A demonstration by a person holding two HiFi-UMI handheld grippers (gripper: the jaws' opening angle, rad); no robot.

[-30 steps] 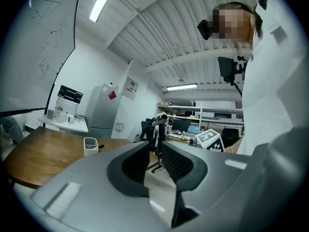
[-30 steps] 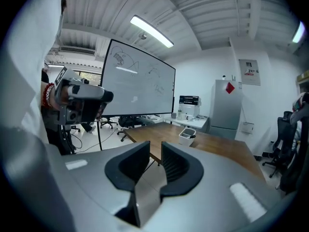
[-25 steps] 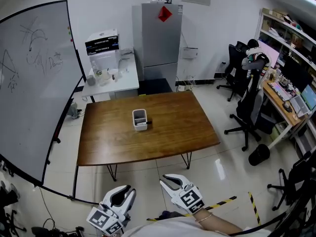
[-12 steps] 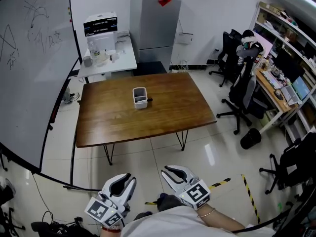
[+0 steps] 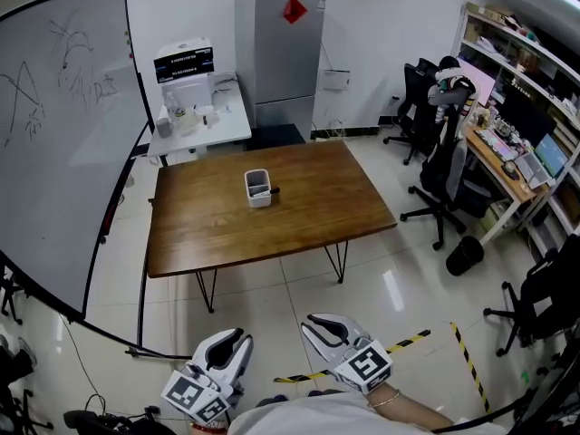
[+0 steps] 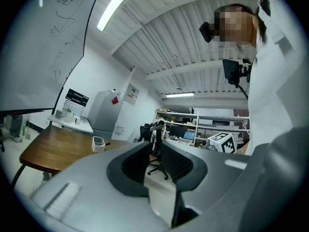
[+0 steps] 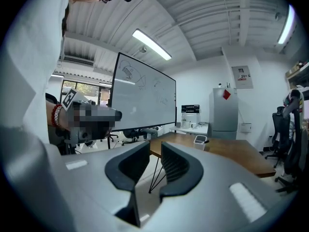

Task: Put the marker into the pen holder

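- The left gripper (image 5: 234,341) is released: in the left gripper view its two dark jaws (image 6: 155,151) stand apart with a narrow gap, and only floor and a far office chair show through it.
- The right gripper (image 5: 319,323) is likewise released and empty (its own view shows a slim gap between the ribbed jaws (image 7: 155,151), with table legs and tile behind).
- Both are held low and close to the person's body at the bottom of the head view, side by side but not touching, over pale floor tiles and well short of the table.
- A strip of yellow-and-black tape (image 5: 408,344) runs across the floor just right of the right gripper.
- Between the grippers and the wooden table (image 5: 299,234) lies open tiled floor; the table's near edge faces them, on thin black legs.
- The white pen holder (image 5: 258,188) stands upright near the table's middle. The marker (image 5: 273,190) lies flat on the wood just beside its right side (whether touching it, I cannot tell).
- A large whiteboard (image 5: 63,134) on a stand borders the left of the table.
- Beyond the table stand a small white side table (image 5: 204,120) and a grey fridge (image 5: 281,62).
- To the right, office chairs (image 5: 435,166) and a black bin (image 5: 464,256) stand near a cluttered desk.
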